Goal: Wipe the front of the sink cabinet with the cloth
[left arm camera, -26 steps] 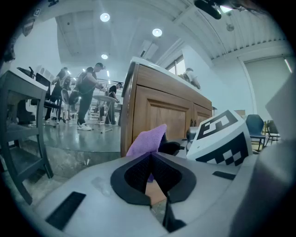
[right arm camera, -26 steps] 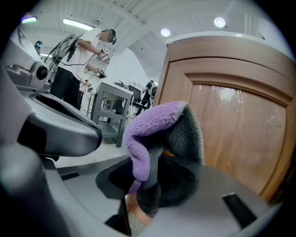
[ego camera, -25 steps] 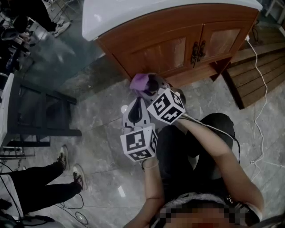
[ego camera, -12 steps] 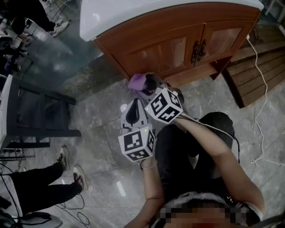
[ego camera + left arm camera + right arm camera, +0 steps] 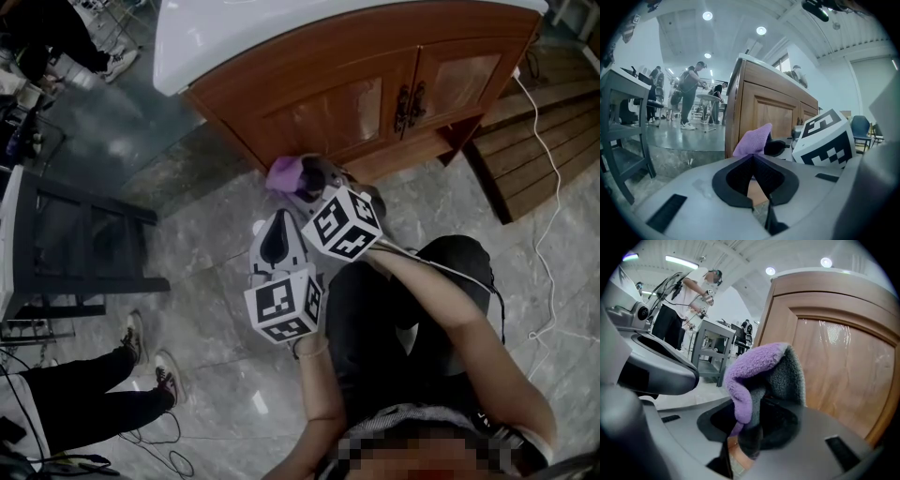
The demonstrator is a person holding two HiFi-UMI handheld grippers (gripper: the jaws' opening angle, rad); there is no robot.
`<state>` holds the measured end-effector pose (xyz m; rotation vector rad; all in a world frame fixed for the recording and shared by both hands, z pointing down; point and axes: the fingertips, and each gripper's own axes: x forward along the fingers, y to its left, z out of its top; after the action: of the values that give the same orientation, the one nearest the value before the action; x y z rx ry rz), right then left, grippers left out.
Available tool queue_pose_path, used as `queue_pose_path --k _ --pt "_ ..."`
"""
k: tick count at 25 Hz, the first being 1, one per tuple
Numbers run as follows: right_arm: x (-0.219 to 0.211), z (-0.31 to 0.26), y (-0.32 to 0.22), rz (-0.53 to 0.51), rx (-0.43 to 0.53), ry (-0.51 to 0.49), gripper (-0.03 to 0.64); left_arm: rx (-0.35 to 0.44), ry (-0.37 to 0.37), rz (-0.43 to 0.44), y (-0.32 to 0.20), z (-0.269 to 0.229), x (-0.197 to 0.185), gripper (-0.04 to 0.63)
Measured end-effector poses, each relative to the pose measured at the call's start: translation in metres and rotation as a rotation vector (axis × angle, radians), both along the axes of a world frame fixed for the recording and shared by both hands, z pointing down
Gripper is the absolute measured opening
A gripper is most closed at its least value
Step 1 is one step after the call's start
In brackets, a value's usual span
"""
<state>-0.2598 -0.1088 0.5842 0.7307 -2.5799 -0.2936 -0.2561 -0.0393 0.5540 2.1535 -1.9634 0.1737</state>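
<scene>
Right gripper [image 5: 751, 430]: jaws clamped on fleecy purple-and-grey cloth [image 5: 757, 365], close before brown wooden sink cabinet [image 5: 349, 101] | left gripper [image 5: 752, 161]: jaws together, empty, farther from cabinet

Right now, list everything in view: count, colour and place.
Cabinet: one, brown wood, top centre.
Sink top: one, white, on the cabinet.
Handles: two, dark, where the doors meet.
Cloth: one, purple and grey, in the right gripper, near the cabinet front.
Cable: one, white, right.
Rack: one, dark, left.
Bystander's legs: dark trousers, lower left.
Left gripper: grey, shut, empty.
Right gripper: grey, shut on the cloth.
</scene>
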Motion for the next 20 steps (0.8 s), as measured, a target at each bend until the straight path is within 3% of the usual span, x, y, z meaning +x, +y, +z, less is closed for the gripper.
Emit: queue_pose_path --k 20 --pt "0.058 0.009 -0.030 0.109 -0.024 0.010 0.166 -0.009 0.011 0.081 -0.020 0.007 0.040 0.000"
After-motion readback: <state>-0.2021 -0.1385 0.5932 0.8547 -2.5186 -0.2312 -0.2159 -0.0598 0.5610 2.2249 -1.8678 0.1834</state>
